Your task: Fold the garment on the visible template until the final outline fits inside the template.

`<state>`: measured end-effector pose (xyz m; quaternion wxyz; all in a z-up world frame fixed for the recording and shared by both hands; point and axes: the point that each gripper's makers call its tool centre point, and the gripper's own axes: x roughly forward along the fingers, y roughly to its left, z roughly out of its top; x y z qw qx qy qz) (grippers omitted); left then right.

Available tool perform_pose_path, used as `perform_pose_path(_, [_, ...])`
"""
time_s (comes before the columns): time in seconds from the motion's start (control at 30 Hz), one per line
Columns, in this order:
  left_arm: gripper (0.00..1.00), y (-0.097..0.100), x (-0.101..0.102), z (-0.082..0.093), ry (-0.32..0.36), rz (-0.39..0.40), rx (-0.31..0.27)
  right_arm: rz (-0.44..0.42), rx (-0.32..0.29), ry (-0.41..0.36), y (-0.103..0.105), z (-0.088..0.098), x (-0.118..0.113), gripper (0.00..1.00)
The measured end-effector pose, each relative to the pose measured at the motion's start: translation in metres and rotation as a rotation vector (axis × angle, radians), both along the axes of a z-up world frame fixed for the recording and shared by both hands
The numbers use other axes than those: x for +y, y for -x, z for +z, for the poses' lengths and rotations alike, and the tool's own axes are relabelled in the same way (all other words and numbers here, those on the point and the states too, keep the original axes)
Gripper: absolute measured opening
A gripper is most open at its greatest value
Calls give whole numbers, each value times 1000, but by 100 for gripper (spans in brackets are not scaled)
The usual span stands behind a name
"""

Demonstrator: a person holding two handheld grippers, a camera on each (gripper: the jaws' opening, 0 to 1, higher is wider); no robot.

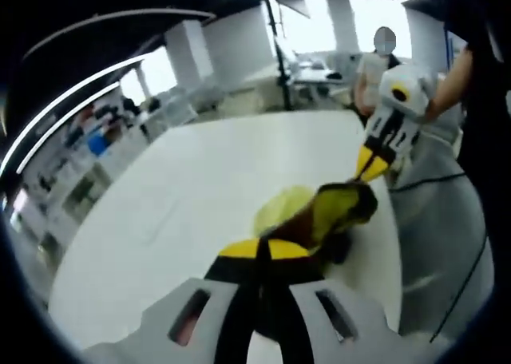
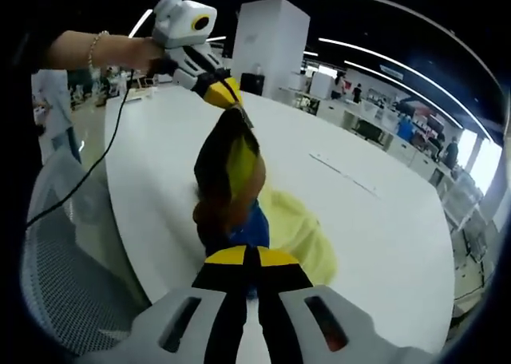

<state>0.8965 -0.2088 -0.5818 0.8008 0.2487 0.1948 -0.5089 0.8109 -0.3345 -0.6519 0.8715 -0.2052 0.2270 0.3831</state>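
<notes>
With both my left claw point(image 1: 259, 256) and right claw point(image 2: 243, 260) clamped on the yellow garment point(image 2: 231, 180), held stretched above the white desk point(image 2: 375, 220), I judge it soft, light, best pinched at edges.

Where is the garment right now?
The yellow and dark garment hangs stretched between the left gripper and right gripper, lifted over the white table's near edge, lower part draping onto it.
</notes>
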Motion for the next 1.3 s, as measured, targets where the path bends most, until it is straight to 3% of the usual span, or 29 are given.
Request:
perform_pose_path(0.1, [0, -2, -2, 5, -4, 8, -4, -3, -8, -2, 4, 3, -2, 4])
perform_pose_path(0.27, [0, -4, -5, 10, -2, 20, -3, 49, -41, 69, 18, 5, 0, 11])
perform_pose_path(0.47, [0, -4, -7, 15, 12, 30, 4, 113, -48, 100, 30, 4, 25, 24])
perform_pose_path(0.6, [0, -3, -8, 20, 28, 48, 25, 155, -50, 112, 28, -5, 52, 26])
perform_pose_path(0.87, [0, -4, -7, 28, 38, 66, 31, 203, -224, 274, 12, -14, 75, 29])
perform_pose_path(1.0, [0, -6, -6, 30, 48, 71, 36, 184, -227, 273, 8, -17, 80, 32])
perform_pose_path(1.17, [0, -5, -6, 32, 51, 72, 34, 52, -196, 187, -4, -5, 72, 39])
perform_pose_path(1.3, [0, -5, -6, 31, 51, 68, 35, 120, -135, 179, -3, -16, 75, 30])
